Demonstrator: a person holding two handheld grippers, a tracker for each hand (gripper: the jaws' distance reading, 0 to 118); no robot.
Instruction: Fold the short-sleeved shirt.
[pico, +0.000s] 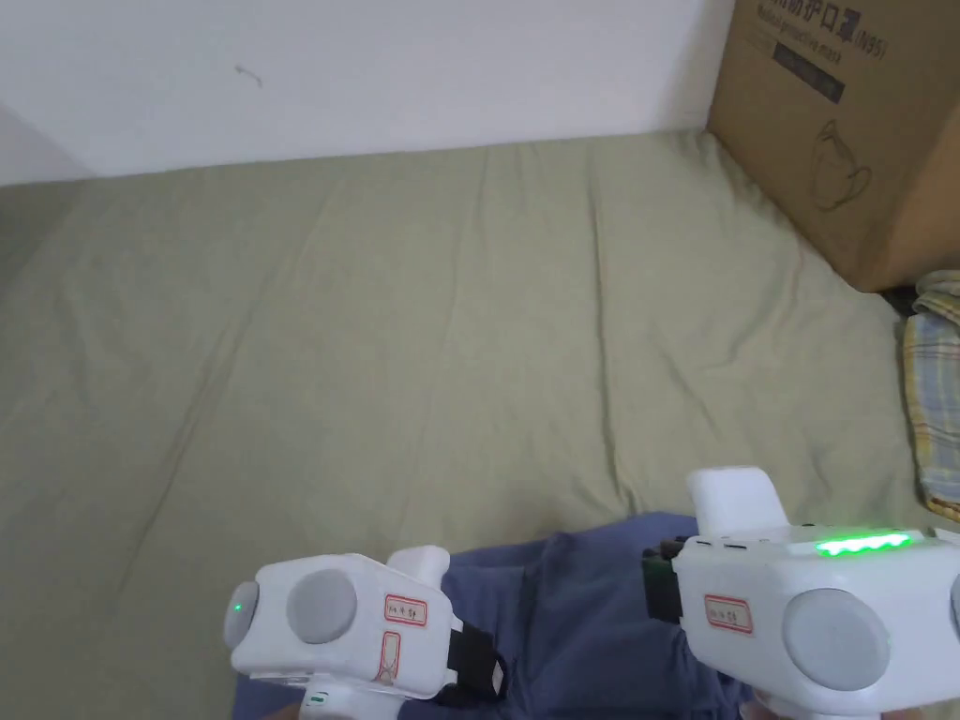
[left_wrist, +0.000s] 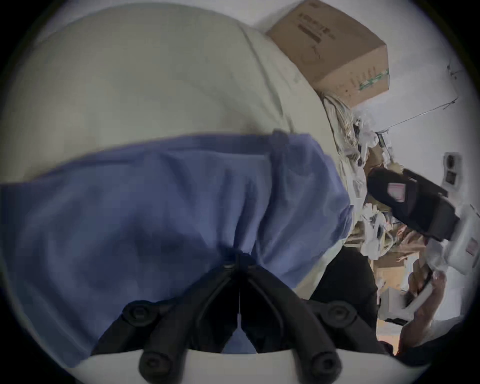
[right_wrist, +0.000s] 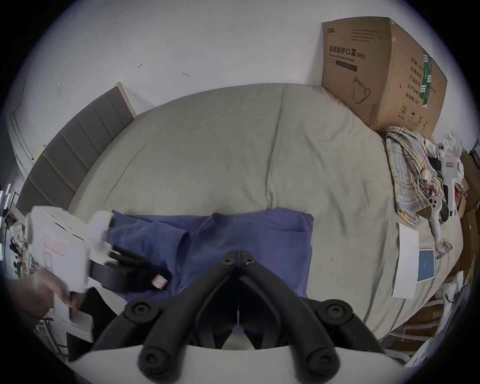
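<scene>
The blue short-sleeved shirt (pico: 572, 609) lies crumpled at the near edge of the bed, spread wider in the right gripper view (right_wrist: 259, 239). My left gripper (left_wrist: 237, 259) is shut on a pinch of the shirt (left_wrist: 155, 207), and the cloth bunches at its tips. In the head view the left gripper (pico: 473, 661) sits over the shirt's left part. My right gripper (right_wrist: 239, 253) is shut, its jaws meeting above the shirt's near middle with no cloth visibly caught. From the left gripper view the right gripper (left_wrist: 410, 205) hangs off to the right.
The olive bed sheet (pico: 422, 328) stretches to a white wall. A big cardboard box (pico: 844, 122) stands at the far right corner, with a plaid cloth (pico: 933, 412) beside it. Papers (right_wrist: 407, 262) and small devices lie along the right edge. A padded headboard (right_wrist: 78, 145) is on the left.
</scene>
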